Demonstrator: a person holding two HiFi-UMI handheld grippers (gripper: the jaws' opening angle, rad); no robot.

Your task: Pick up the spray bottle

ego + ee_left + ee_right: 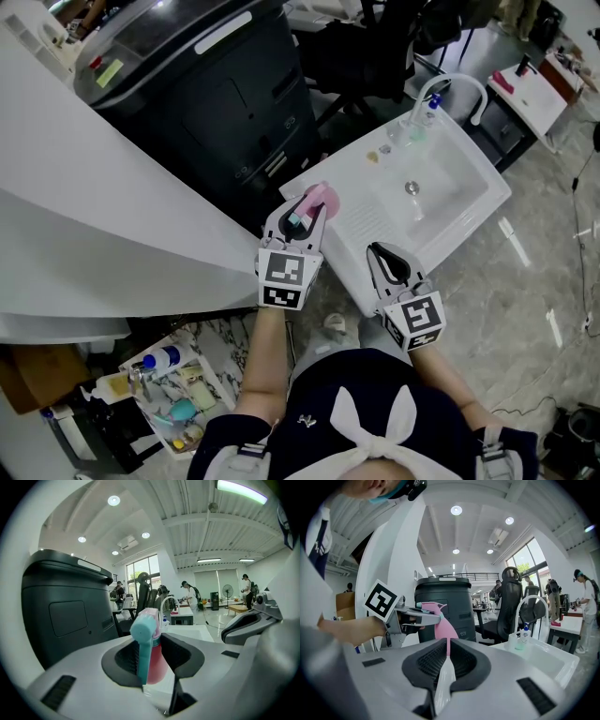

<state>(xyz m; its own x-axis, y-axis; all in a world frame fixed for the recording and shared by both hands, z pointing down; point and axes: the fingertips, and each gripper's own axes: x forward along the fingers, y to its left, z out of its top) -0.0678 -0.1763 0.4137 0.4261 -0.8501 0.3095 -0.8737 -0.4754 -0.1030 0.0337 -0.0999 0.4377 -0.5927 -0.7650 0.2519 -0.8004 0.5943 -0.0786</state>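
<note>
The spray bottle (317, 199) is pink with a teal trigger head. My left gripper (302, 221) is shut on it just under the head and holds it in the air over the near left corner of the white sink unit (487, 201). In the left gripper view the teal head (143, 630) and pink body (157, 665) fill the gap between the jaws. The right gripper view shows the bottle (441, 625) and the left gripper (412, 617) up at the left. My right gripper (382, 257) hovers beside it over the sink's front edge, its jaws together and empty (447, 645).
A tall black bin (206, 84) stands just left of the sink. At the sink's far end are a white faucet (452, 86) and a small soap bottle (427, 116). A large white curved panel (94, 216) lies at left, a basket of toiletries (169, 389) on the floor below.
</note>
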